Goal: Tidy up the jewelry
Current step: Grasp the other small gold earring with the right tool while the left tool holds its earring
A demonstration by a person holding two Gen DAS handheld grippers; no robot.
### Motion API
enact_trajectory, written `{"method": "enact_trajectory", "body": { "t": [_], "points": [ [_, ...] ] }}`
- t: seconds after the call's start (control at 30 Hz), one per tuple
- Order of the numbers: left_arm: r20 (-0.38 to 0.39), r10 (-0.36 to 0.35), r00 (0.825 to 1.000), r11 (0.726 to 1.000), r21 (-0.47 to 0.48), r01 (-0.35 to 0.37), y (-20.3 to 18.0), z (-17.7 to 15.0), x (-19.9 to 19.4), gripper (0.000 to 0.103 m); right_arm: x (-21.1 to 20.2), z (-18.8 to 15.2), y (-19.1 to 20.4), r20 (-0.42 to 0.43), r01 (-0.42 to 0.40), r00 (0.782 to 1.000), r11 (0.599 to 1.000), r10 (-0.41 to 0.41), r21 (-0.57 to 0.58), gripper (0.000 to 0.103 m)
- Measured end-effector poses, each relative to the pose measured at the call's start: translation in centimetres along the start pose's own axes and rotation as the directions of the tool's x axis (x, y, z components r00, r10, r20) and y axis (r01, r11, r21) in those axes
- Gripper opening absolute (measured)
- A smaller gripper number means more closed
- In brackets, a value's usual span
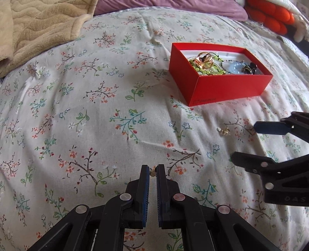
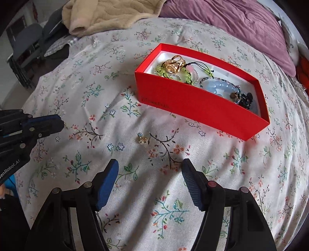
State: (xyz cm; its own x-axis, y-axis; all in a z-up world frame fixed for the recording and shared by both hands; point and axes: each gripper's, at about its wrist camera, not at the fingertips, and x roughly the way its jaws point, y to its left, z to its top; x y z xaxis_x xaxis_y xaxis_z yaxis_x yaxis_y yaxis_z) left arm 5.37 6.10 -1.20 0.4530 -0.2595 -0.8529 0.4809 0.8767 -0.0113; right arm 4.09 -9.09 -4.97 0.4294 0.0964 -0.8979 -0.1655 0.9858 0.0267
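Observation:
A red box (image 1: 227, 87) (image 2: 199, 108) sits on the floral bedspread and holds a gold ring, green beads, a blue bead bracelet and dark pieces. My left gripper (image 1: 153, 170) is shut on a small gold earring (image 1: 153, 172), pinched at its fingertips just above the bedspread. It also shows at the left of the right wrist view (image 2: 61, 122). A second small gold earring (image 1: 223, 131) (image 2: 142, 139) lies loose on the bedspread in front of the box. My right gripper (image 2: 149, 170) is open and empty, a little short of that earring. It also shows in the left wrist view (image 1: 244, 142).
A beige blanket (image 1: 38, 25) (image 2: 108, 15) lies at the back left. A purple pillow (image 2: 241, 23) lies at the back right, with an orange item (image 1: 270, 17) beside it. A dark chair (image 2: 29, 42) stands beyond the bed's left edge.

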Motion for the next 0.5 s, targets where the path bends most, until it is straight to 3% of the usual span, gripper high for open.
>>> {"method": "enact_trajectory", "body": {
  "t": [0.17,0.5],
  "points": [
    [0.006,-0.007,1.000,1.000,-0.012,0.007,0.3,0.0,-0.3,0.002,1.3,0.7,0.4,-0.006,0.024,1.000,1.000,-0.024,-0.009,0.053],
    [0.002,-0.007,1.000,1.000,-0.022,0.007,0.6,0.0,-0.4,0.002,2.0,1.8,1.2,0.004,0.027,1.000,1.000,-0.027,-0.011,0.040]
  ]
}}
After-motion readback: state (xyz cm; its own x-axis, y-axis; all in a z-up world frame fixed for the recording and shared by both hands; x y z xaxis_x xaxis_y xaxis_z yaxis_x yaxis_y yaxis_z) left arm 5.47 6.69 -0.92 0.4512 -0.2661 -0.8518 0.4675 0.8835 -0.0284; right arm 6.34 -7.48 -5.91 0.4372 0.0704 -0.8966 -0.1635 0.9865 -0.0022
